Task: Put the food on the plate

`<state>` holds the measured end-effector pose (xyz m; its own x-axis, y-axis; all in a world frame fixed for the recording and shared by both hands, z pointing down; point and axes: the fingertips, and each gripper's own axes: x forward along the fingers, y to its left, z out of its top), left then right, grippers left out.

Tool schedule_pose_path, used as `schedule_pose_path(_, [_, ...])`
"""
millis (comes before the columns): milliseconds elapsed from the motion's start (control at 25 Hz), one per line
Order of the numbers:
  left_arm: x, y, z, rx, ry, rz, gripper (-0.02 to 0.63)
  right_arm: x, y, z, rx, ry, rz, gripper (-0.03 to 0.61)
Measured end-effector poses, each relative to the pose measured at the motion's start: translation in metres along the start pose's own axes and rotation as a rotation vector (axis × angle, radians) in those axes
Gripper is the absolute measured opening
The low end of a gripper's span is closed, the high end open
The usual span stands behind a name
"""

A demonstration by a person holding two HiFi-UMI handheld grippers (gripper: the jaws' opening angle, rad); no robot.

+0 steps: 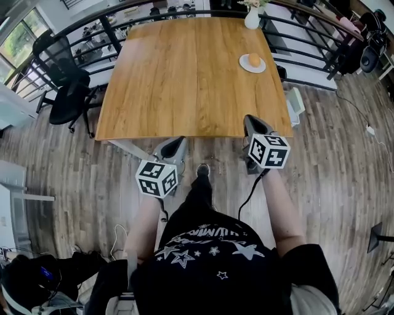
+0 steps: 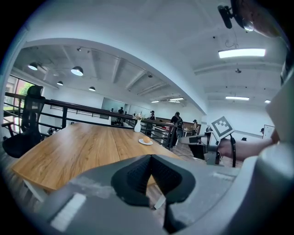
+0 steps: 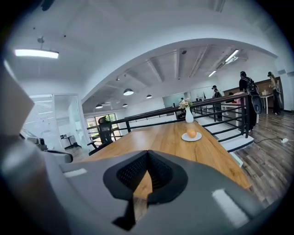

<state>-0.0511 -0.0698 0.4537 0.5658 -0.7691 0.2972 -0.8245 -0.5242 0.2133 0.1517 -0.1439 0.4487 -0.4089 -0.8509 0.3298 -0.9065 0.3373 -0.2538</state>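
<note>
An orange round piece of food (image 1: 253, 59) lies on a small white plate (image 1: 261, 66) near the far right edge of the wooden table (image 1: 184, 80). Both gripper views show the same pair far off: the food (image 3: 191, 133) on its plate (image 3: 185, 137), and the food (image 2: 146, 139) on the plate (image 2: 142, 142). My left gripper (image 1: 178, 143) and right gripper (image 1: 251, 121) hang at the table's near edge, well short of the plate. In each gripper view the jaws are shut with nothing between them, the left gripper (image 2: 150, 157) and the right gripper (image 3: 147, 153). The right gripper (image 2: 202, 139) also shows in the left gripper view.
A white vase (image 1: 252, 18) with flowers stands at the far edge behind the plate. Black office chairs (image 1: 68, 92) stand left of the table. A black railing (image 1: 123, 18) runs round its far sides. A white box (image 1: 297, 104) sits on the floor at the right. People stand far behind the railing.
</note>
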Motion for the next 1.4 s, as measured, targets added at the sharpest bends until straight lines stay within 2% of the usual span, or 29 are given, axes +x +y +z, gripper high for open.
schedule_pose_path(360, [-0.047, -0.013, -0.015, -0.017, -0.025, 0.036, 0.002, -0.030, 0.032, -0.024, -0.027, 0.040, 0.044, 0.002])
schedule_pose_path(560, [-0.059, -0.012, -0.016, -0.020, -0.033, 0.048, 0.002, -0.037, 0.041, -0.025, -0.037, 0.039, 0.050, 0.002])
schedule_pose_path(960, [-0.088, -0.012, -0.026, -0.013, -0.018, 0.032, 0.002, -0.060, 0.057, -0.046, -0.005, 0.049, 0.020, 0.002])
schedule_pose_path(1160, [-0.126, -0.013, -0.034, -0.021, -0.012, 0.021, 0.002, -0.084, 0.091, -0.061, -0.001, 0.054, 0.011, 0.002])
schedule_pose_path(1400, [-0.170, -0.025, -0.068, -0.039, 0.006, 0.021, 0.002, -0.119, 0.129, -0.093, -0.032, 0.065, 0.023, 0.002])
